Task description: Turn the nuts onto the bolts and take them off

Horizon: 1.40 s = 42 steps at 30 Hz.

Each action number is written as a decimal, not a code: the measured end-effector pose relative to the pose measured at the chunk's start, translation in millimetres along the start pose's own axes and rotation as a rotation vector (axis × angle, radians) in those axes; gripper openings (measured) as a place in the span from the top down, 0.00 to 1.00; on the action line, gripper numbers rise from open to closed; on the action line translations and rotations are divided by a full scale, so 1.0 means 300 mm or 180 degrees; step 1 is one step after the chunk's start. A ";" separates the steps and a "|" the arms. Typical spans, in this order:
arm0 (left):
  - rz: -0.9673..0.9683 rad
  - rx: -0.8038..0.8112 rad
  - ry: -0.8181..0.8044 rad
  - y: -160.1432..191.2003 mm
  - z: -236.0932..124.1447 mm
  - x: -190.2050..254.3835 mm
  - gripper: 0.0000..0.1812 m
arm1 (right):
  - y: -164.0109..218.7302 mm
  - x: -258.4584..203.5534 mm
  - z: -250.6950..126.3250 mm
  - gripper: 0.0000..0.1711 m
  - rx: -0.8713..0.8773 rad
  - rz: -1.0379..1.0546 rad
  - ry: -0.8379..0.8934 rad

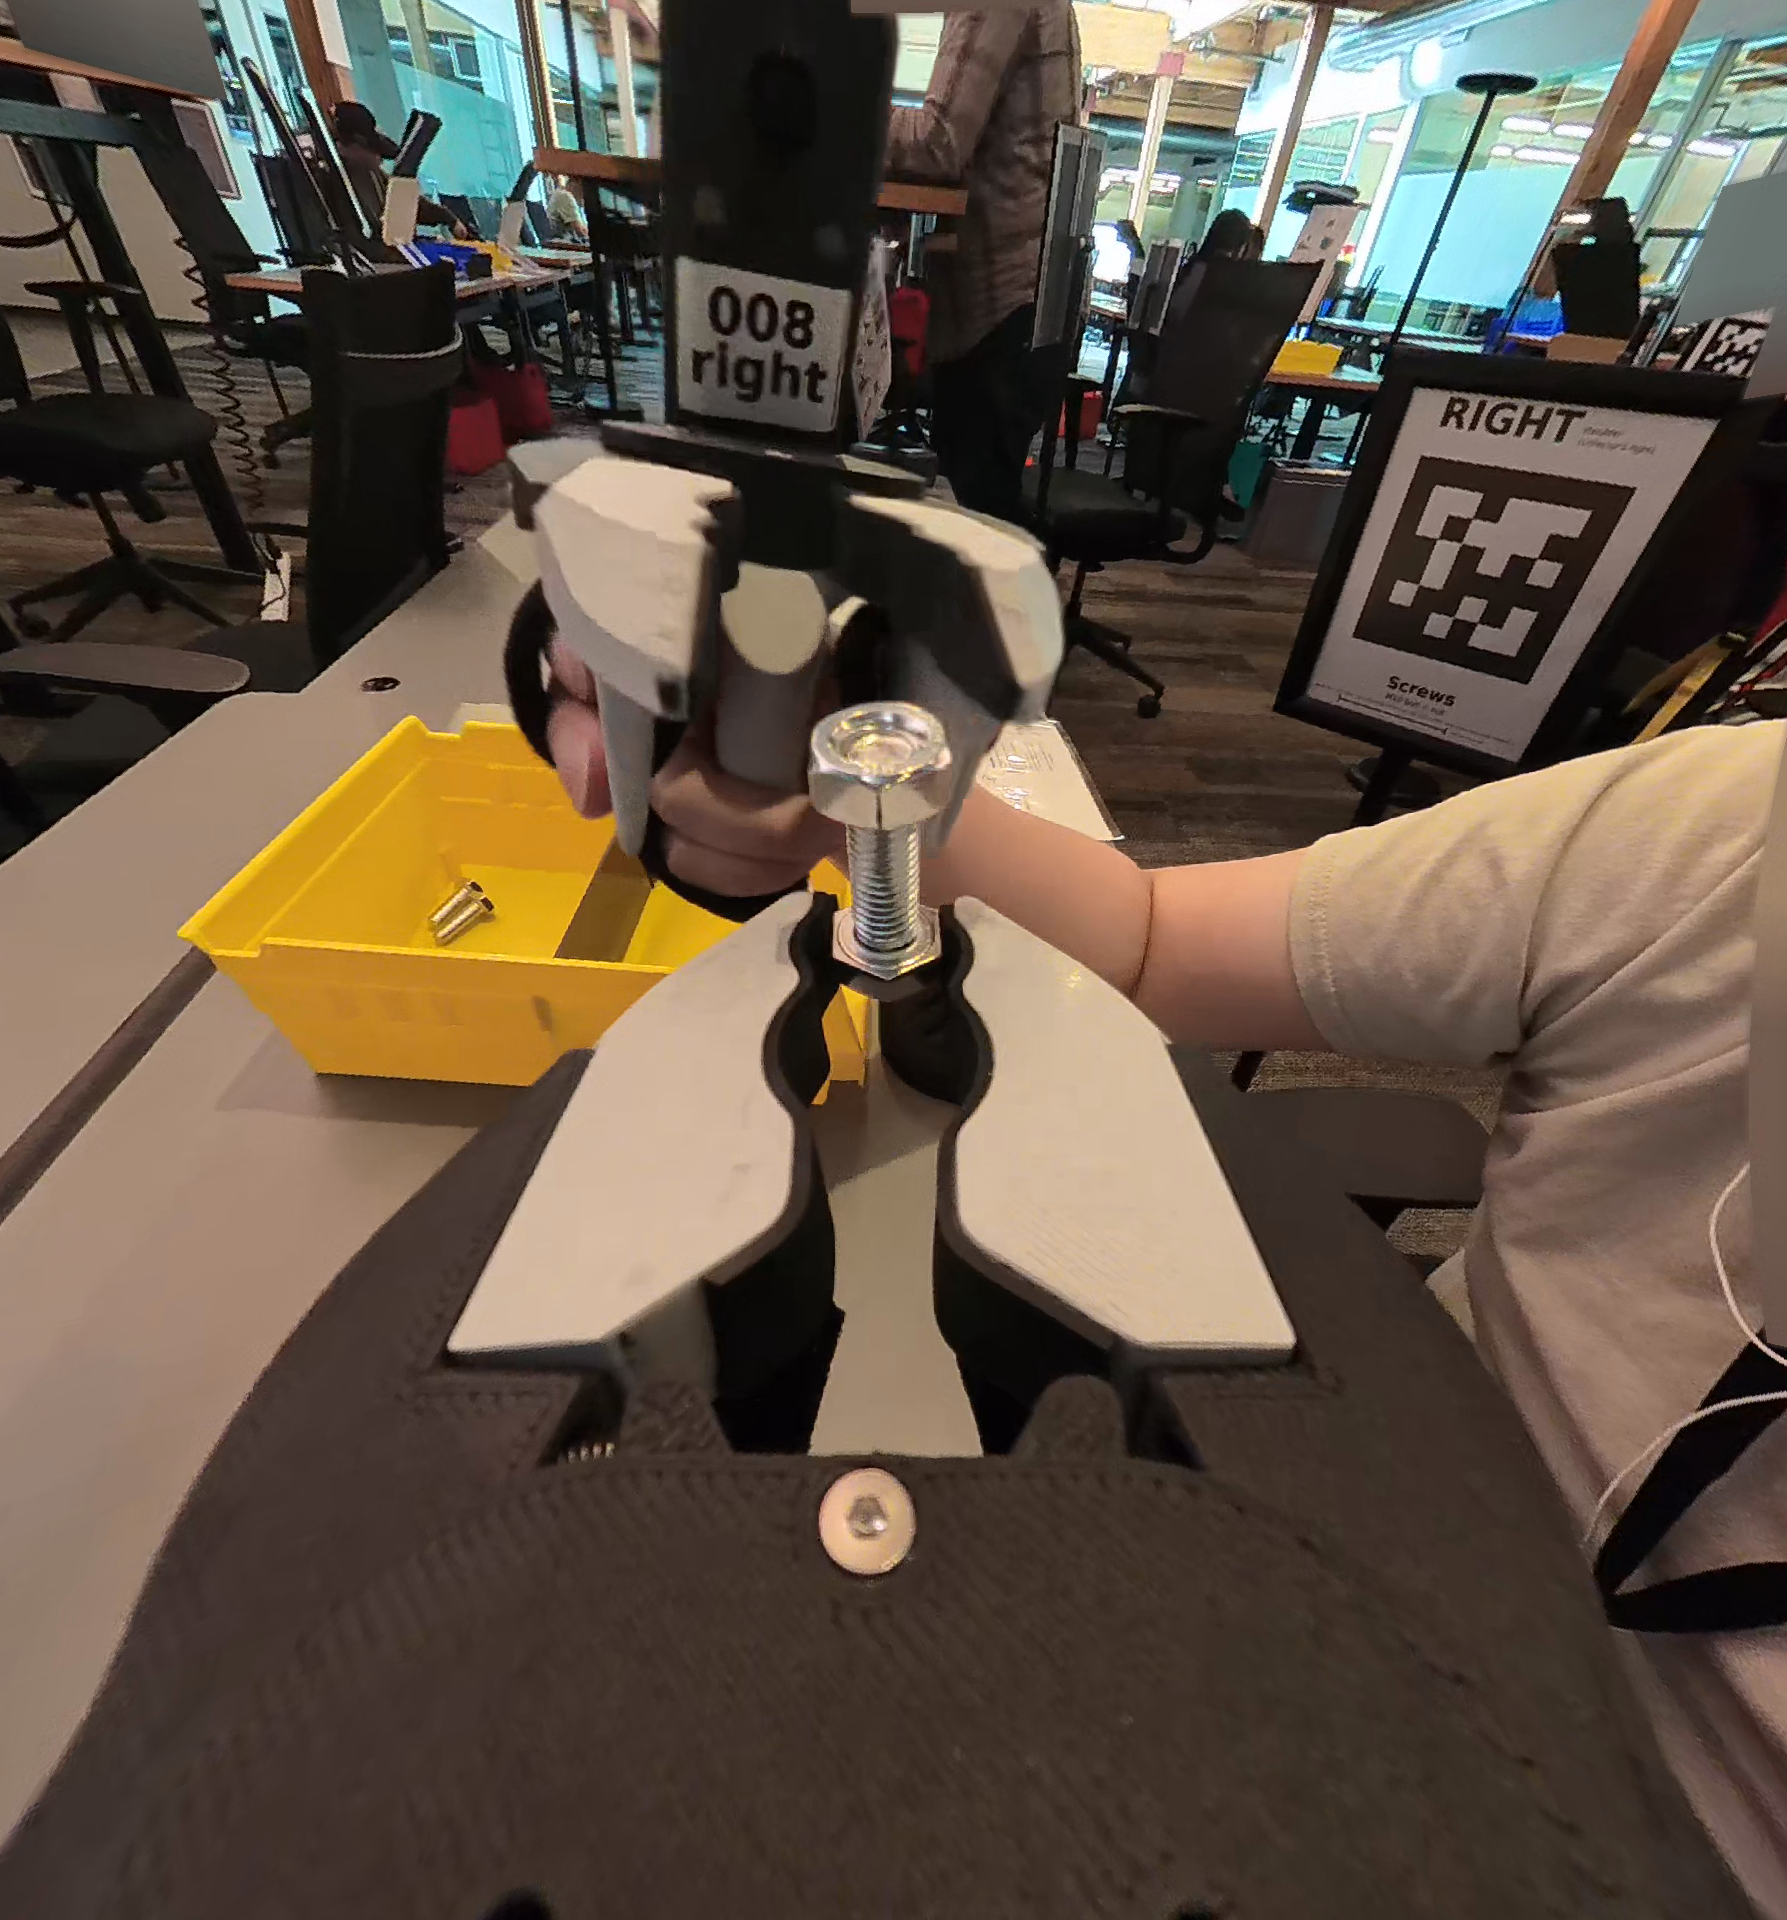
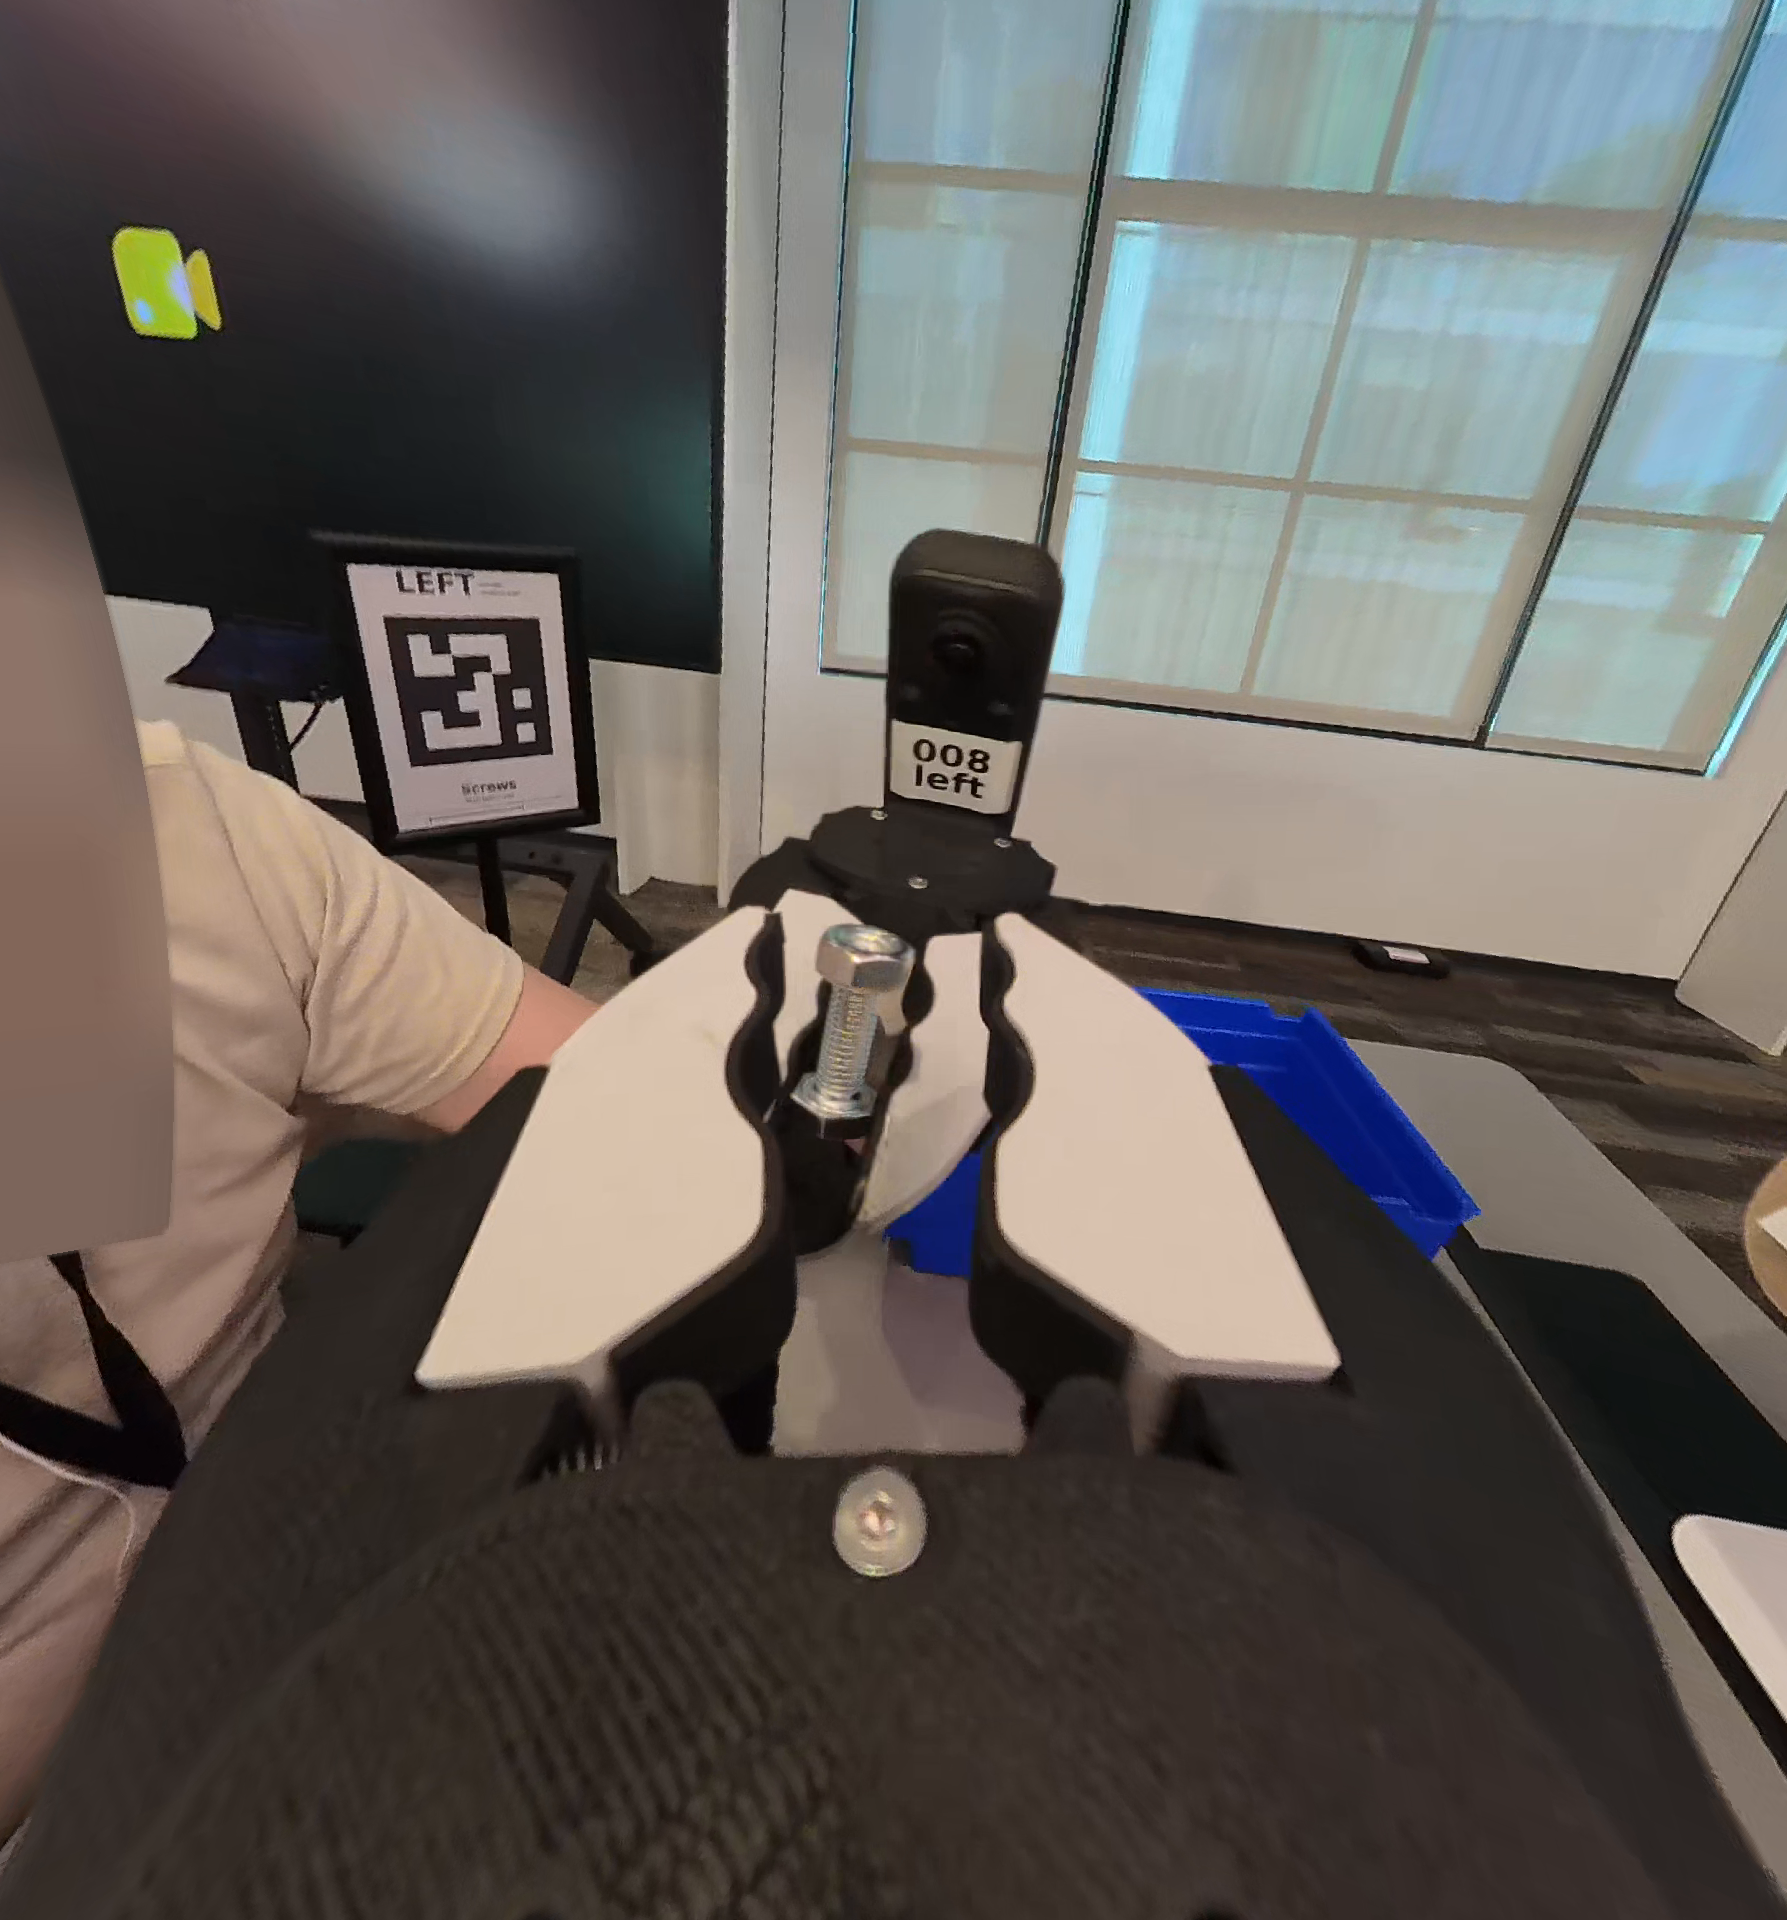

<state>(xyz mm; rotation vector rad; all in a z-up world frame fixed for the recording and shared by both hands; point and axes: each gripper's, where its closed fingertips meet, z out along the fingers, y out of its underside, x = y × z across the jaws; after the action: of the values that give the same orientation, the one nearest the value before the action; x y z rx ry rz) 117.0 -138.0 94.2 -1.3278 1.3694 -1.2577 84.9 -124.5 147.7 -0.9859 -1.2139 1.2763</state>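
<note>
A silver bolt (image 1: 881,831) stands upright in the air between the 2 grippers, its hex head on top and a silver nut (image 1: 884,948) threaded near the lower end of its shank. The left gripper (image 1: 881,951) is clamped on the nut, its 2 grey fingertips pinching it from either side. The right gripper (image 2: 873,961) faces it head-on with its jaws parted around the bolt head; in the right wrist view the head (image 2: 865,961) sits in the gap with room on both sides, and whether either finger touches it cannot be told.

Most of the threaded shank is bare between head and nut. The 2 grippers' fingertips come very close, leaving little room around the bolt.

Below and beyond the bolt in the left wrist view, a yellow bin (image 1: 349,966) rests on the grey table (image 1: 58,1143) with 2 small brass-coloured screws (image 1: 461,907) lying on its floor. In the right wrist view a blue bin (image 2: 1315,1101) sits on the table just past the grippers, near the table's edge. A person's bare arm (image 1: 1097,914) and beige sleeve reach in from the side.

A framed sign with a black-and-white marker (image 1: 1502,566) stands on the floor beyond the table in the left wrist view, and another (image 2: 468,686) shows in the right wrist view. Office chairs and desks fill the room behind; a large paned window (image 2: 1336,364) faces the other way.
</note>
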 end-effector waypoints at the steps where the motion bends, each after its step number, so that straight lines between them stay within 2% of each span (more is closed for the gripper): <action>1: -0.0011 -0.0001 0.0019 0.001 0.002 0.002 0.90 | 0.011 0.001 0.006 0.79 -0.0064 -0.0032 0.0027; 4: -0.0007 -0.0051 -0.0030 0.008 0.002 -0.005 0.90 | 0.033 0.043 -0.014 0.77 -0.0131 0.0010 0.0138; 6: -0.0031 -0.0021 0.0032 0.003 -0.004 0.001 0.90 | 0.016 0.078 -0.040 0.80 0.0010 0.0175 0.0239; 8: -0.0079 -0.0021 0.0061 0.000 -0.006 0.004 0.90 | -0.010 0.043 -0.037 0.80 0.0141 0.0197 0.0050; 11: -0.0053 -0.0062 0.0034 0.007 -0.002 0.001 0.90 | -0.002 -0.003 0.007 0.80 0.0000 0.0020 0.0008; 14: -0.0045 -0.0100 0.0039 0.014 0.007 0.005 0.90 | 0.034 0.018 0.019 0.79 -0.0191 -0.0077 0.0158; 17: -0.0054 -0.0127 -0.0097 0.021 0.004 -0.019 0.90 | 0.037 0.054 -0.016 0.75 -0.0104 0.0252 0.0097; 19: -0.0102 -0.0086 -0.0016 0.016 -0.003 -0.015 0.90 | 0.032 0.073 -0.027 0.78 -0.0049 0.0365 0.0149; 24: -0.0019 -0.0192 -0.0069 0.030 0.009 -0.014 0.90 | 0.009 -0.003 0.012 0.77 -0.0059 0.0120 -0.0019; 27: -0.0026 -0.0200 -0.0035 0.031 0.016 -0.003 0.90 | 0.040 0.025 0.007 0.76 -0.0237 -0.0021 0.0143; 29: 0.0001 -0.0217 -0.0124 0.033 0.012 -0.017 0.90 | 0.034 0.054 -0.027 0.75 -0.0155 0.0119 0.0163; 31: -0.0046 -0.0151 -0.0039 0.022 0.005 -0.008 0.90 | 0.014 0.094 -0.058 0.80 -0.0013 0.0246 0.0308; 34: 0.0005 -0.0183 -0.0104 0.024 0.002 -0.014 0.90 | -0.011 0.044 -0.043 0.79 0.0056 0.0209 0.0108; 37: -0.0012 -0.0180 -0.0084 0.025 0.008 -0.011 0.90 | 0.015 0.010 0.000 0.77 -0.0143 0.0049 0.0079; 41: -0.0008 -0.0195 -0.0131 0.026 0.006 -0.013 0.90 | 0.041 0.051 -0.016 0.74 -0.0209 0.0120 0.0183; 42: -0.0005 -0.0165 -0.0110 0.020 0.003 -0.011 0.90 | 0.033 0.070 -0.031 0.78 -0.0138 0.0214 0.0231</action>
<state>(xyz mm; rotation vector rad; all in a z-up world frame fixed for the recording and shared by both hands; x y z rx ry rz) 117.1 -135.3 87.9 -1.3800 1.3854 -1.2023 90.7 -101.9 138.7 -1.1033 -1.1653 1.2601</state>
